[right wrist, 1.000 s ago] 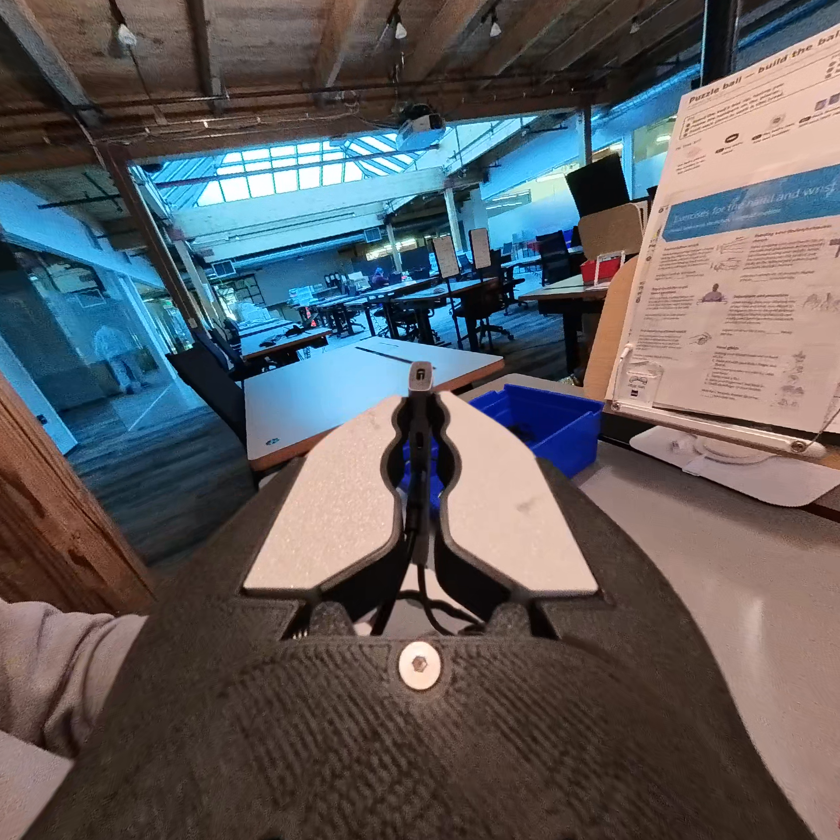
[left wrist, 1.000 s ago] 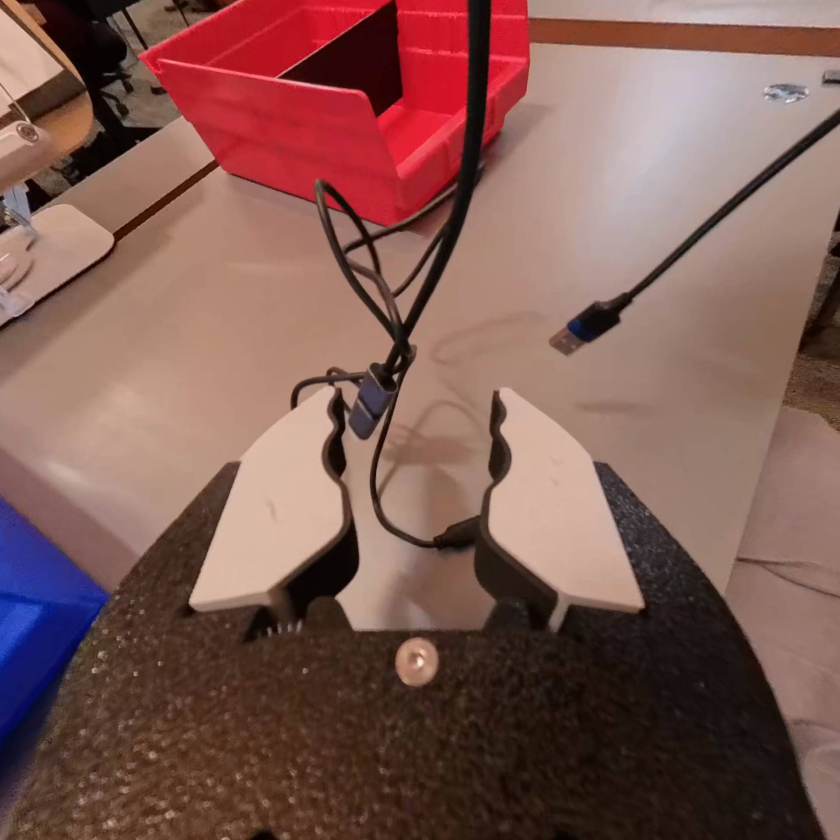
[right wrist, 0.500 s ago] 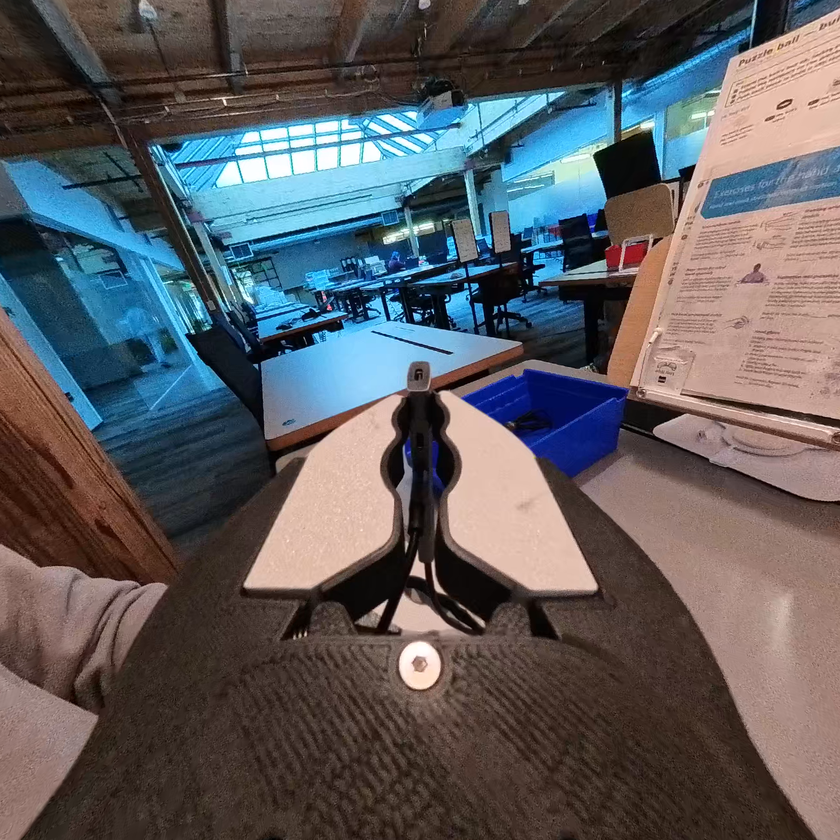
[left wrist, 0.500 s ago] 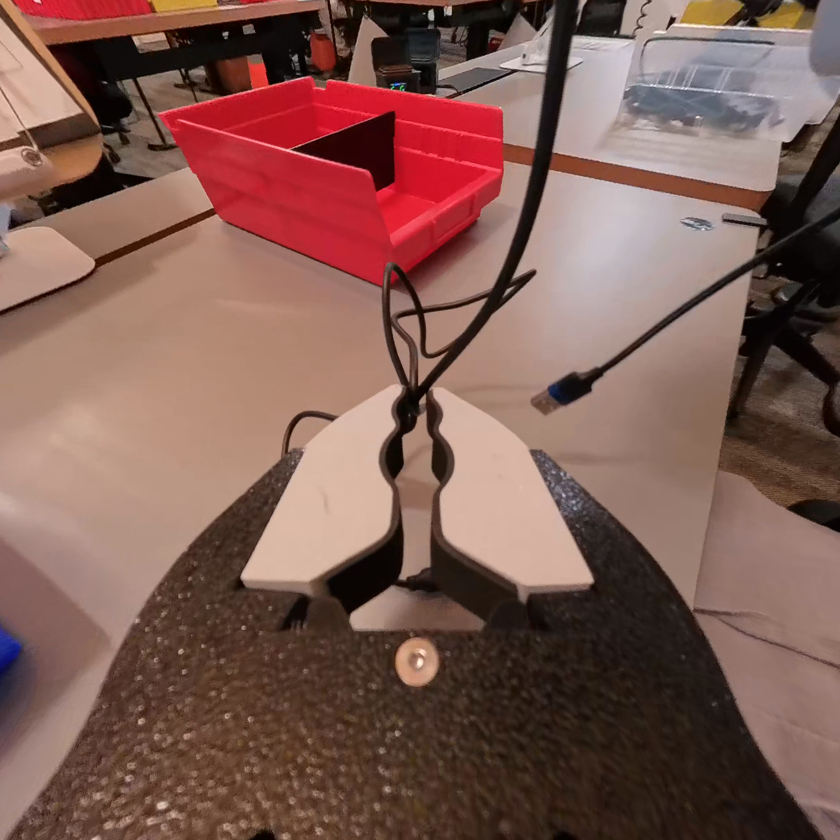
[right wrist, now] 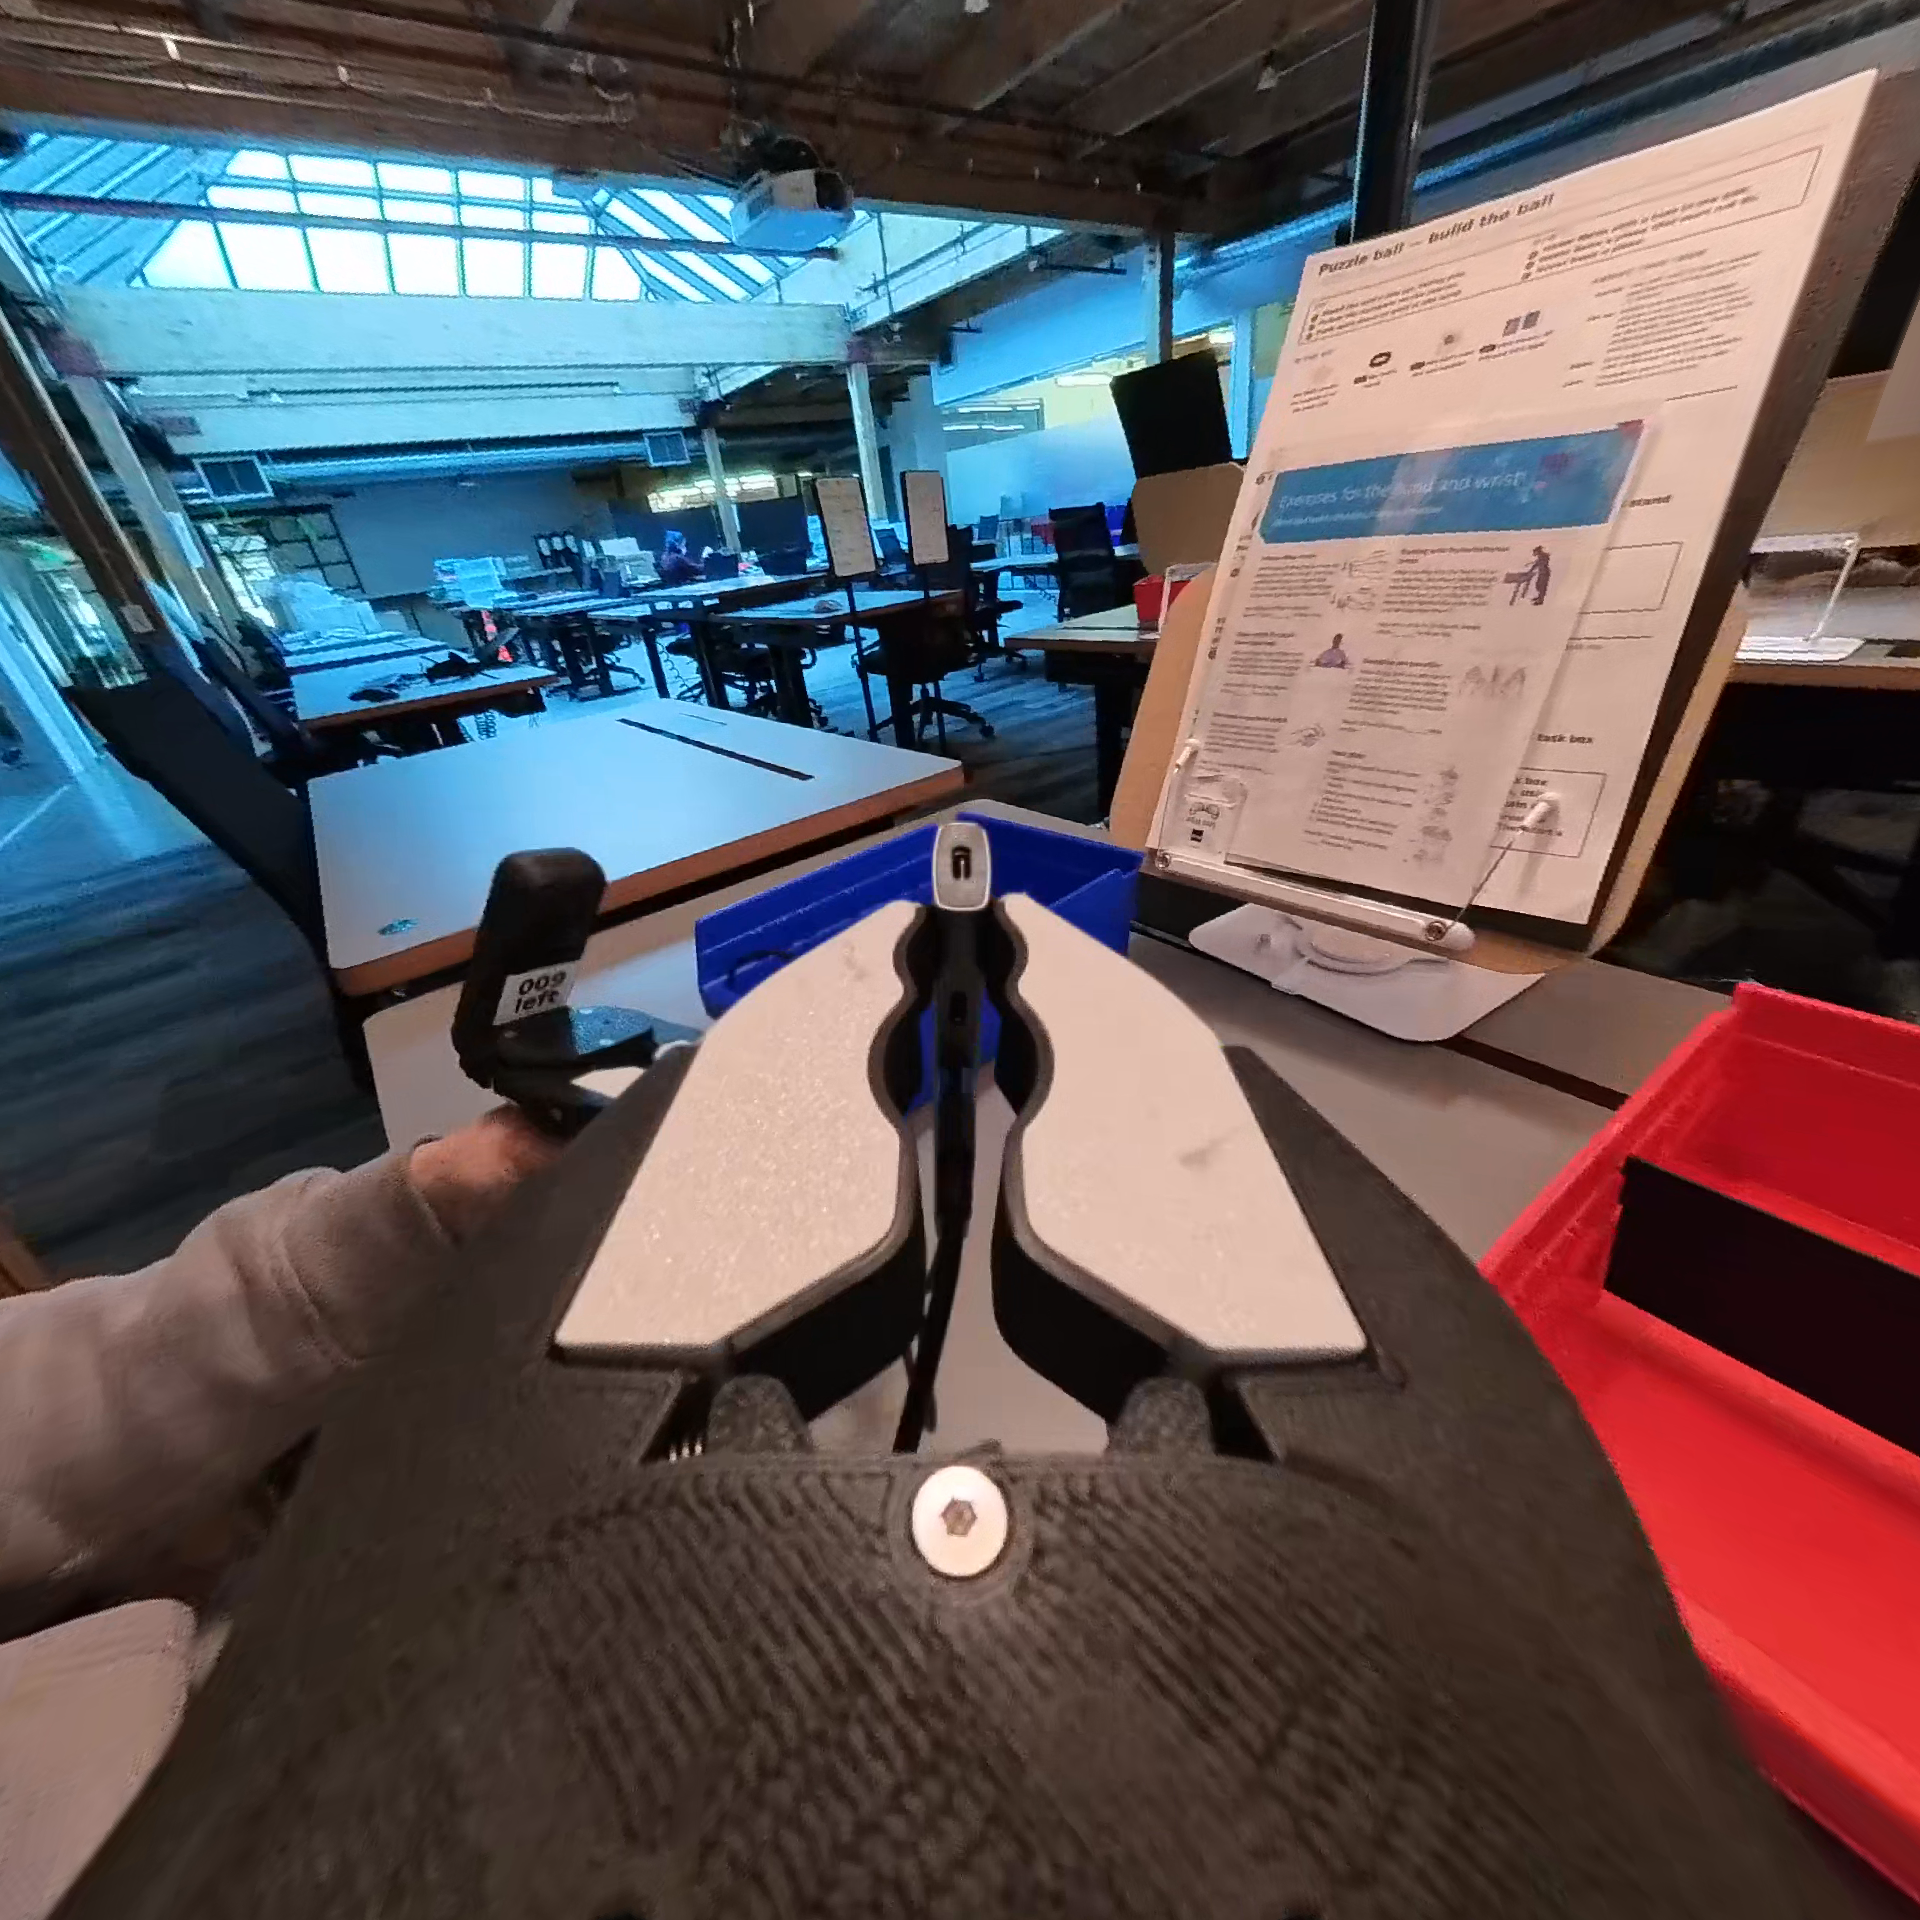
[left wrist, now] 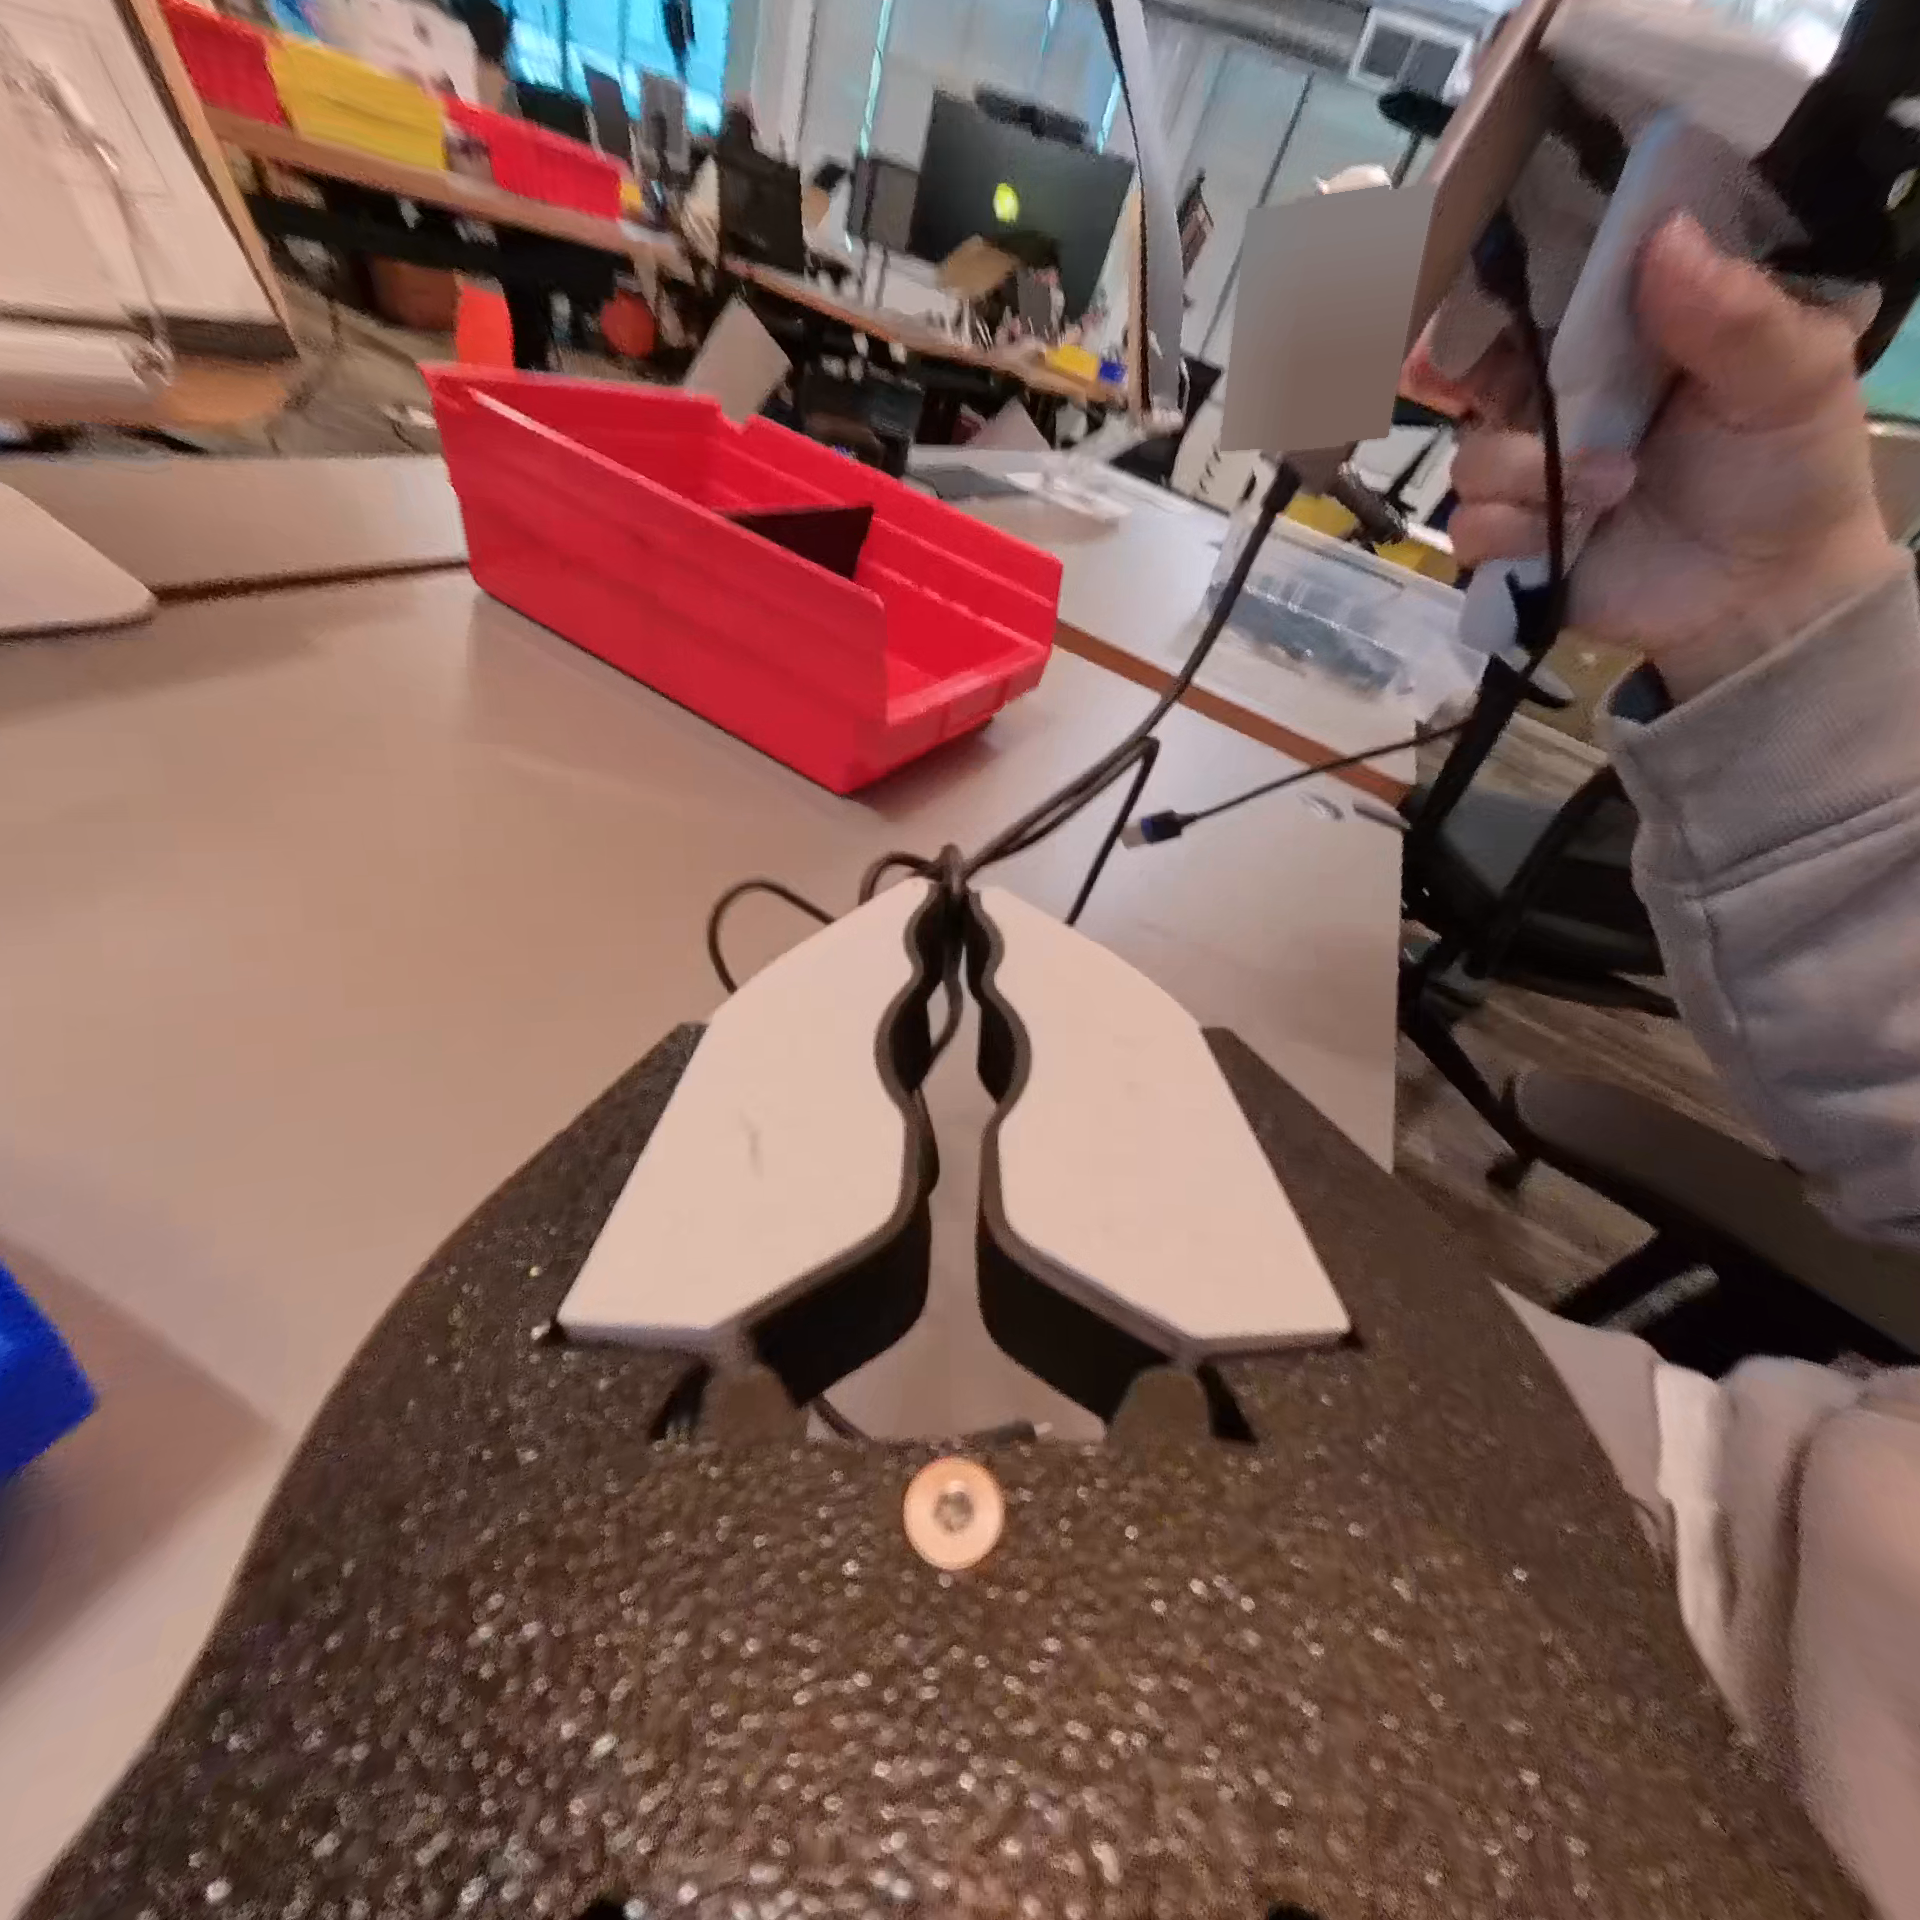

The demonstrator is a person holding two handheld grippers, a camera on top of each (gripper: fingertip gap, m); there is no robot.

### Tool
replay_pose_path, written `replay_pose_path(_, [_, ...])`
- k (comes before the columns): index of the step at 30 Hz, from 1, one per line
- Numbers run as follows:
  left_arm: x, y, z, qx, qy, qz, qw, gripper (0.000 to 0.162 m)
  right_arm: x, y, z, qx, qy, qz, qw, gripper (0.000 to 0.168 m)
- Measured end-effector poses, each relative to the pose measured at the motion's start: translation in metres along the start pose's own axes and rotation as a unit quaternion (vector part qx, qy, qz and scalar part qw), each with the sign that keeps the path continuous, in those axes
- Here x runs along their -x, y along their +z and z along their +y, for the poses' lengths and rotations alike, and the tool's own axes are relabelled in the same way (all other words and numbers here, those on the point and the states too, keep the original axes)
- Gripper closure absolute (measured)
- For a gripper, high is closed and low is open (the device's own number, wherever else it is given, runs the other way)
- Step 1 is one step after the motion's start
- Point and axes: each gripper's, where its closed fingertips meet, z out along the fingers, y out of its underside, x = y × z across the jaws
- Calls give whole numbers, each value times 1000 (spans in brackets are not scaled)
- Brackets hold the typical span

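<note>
Both grippers clamp one black cable (left wrist: 1195,665).
Left gripper (left wrist: 951,914) jaws pinch cable; right gripper (right wrist: 961,925) jaws grip its plug (right wrist: 961,868). Red bin (left wrist: 727,582) at 11 o'clock; printed sheets (right wrist: 1455,623), writing skipped.

Open-plan workshop: rows of worktables (right wrist: 623,790), parts bins (left wrist: 343,104), skylight (right wrist: 416,239).

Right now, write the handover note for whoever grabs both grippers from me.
Left gripper: shut on the black cable, pinching a bunch of its loops at the fingertips, above the grey table.
Right gripper: shut on the cable's plug, whose metal tip sticks out past the fingertips; raised high, with cable hanging down from it.
A second blue-collared plug dangles free.
Red bin with a black divider sits beyond on the table, no cable in it. Blue bin is near the left gripper.
No goal given; cable is held in both grippers, not set down.
</note>
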Motion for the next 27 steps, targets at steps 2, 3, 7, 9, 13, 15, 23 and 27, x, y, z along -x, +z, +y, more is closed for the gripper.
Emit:
replay_pose_path(2, [-1,-4,-15,-43,4,-4,999,159,-5,-3,5,15,-22,17,999,159])
replay_pose_path(3, [-5,-8,-26,-76,-4,3,997,159,-6,-5,9,28,-35,24,999,159])
replay_pose_path(7, [-15,-24,-72,-165,-20,-2,986,159,-6,-12,23,49,-37,15,998,159])
replay_pose_path(9, [-12,-28,-92,-186,-9,-35,982,159,5,-12,33,55,-17,-24,998,159])
replay_pose_path(13, [5,-4,-103,-111,82,-118,983,159,69,-9,33,13,24,-166,986,159])
replay_pose_path(15, [17,9,-102,-59,123,-158,978,159,95,-7,34,13,18,-206,978,159])
replay_pose_path(23, [80,2,-117,-8,118,-224,968,159,66,-52,20,9,-61,-144,988,159])
replay_pose_path(27, [111,-7,-113,-7,56,-243,968,159,35,-107,-12,-44,-69,-97,992,158])
